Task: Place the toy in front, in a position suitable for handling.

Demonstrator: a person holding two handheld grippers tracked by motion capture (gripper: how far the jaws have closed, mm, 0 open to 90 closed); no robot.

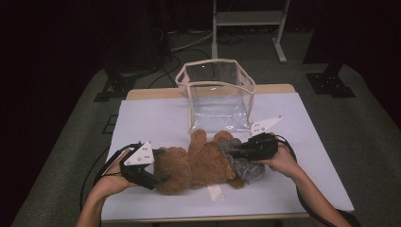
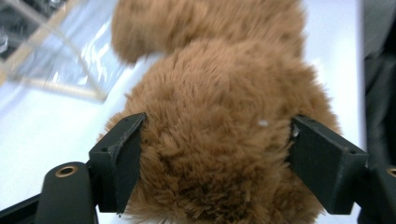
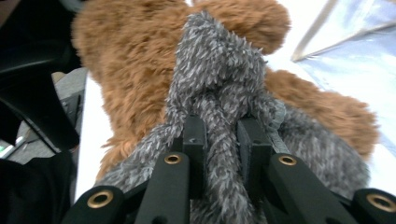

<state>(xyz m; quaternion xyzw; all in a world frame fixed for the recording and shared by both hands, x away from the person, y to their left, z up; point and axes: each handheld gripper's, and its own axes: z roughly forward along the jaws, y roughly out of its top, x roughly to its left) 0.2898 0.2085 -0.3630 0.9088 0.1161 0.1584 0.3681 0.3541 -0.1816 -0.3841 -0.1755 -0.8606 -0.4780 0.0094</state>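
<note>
The right gripper (image 3: 222, 140) pinches a fold of grey fuzzy garment (image 3: 219, 88), while the left gripper (image 2: 217, 161) clamps wide around the brown teddy bear (image 1: 198, 163) lying on the surface (image 1: 156, 118); a steady bear should ease the pull.

Left gripper (image 2: 212, 154) view: bear (image 2: 219, 116) cut off top and bottom, bag (image 2: 60, 60) blurred. High view: bear's legs hidden under grey cloth (image 1: 241, 161).

Black two-jaw left tool (image 1: 158, 176); right tool (image 1: 232, 151); brass-ringed screws, grey three-cornered plates, black cables.
</note>
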